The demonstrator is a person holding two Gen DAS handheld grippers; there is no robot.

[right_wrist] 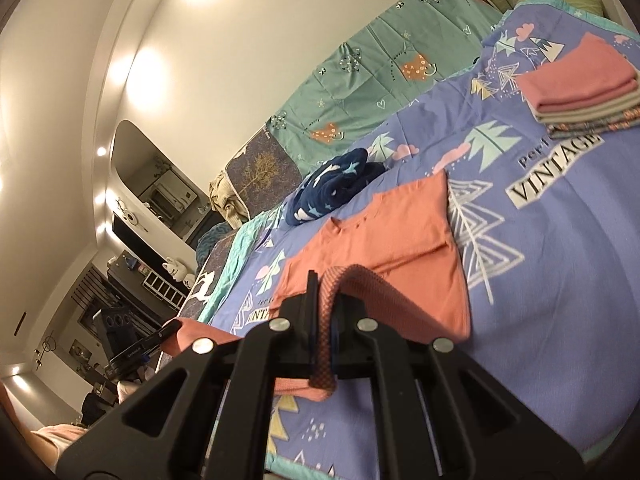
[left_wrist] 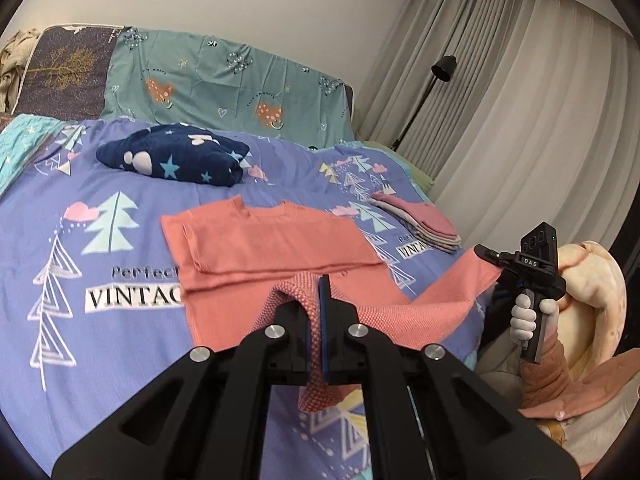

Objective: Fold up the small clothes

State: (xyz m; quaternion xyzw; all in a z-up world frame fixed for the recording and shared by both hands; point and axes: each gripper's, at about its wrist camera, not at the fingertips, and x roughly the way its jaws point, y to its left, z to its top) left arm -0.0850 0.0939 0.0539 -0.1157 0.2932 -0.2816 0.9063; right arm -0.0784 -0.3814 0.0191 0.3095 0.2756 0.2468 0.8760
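- Left gripper (left_wrist: 319,280): fingers pressed together on the bottom hem of the coral shirt (left_wrist: 272,248), knit fabric bunched between them and hanging below.
- Right gripper (right_wrist: 324,280): same story, clamped on the hem at the other corner, fabric looping over the right finger. It also shows in the left wrist view (left_wrist: 490,258), pinching the shirt's corner and held in a gloved hand (left_wrist: 528,316).
- Coral shirt lies flat on the purple bedspread (left_wrist: 60,240), neckline toward the headboard, sleeves folded inward. Bottom edge is lifted off the bed and stretched between the two grippers.
- Stack of folded clothes (right_wrist: 584,92) sits on the bedspread to the right of the shirt, well apart from it, pink piece on top.
- Navy star-print garment (left_wrist: 176,158) lies crumpled beyond the shirt's neckline, near but not touching.
- Teal patterned cover (left_wrist: 224,80) hangs over the headboard behind the bed.
- Black floor lamp (left_wrist: 432,80) stands by the curtains (left_wrist: 540,100).
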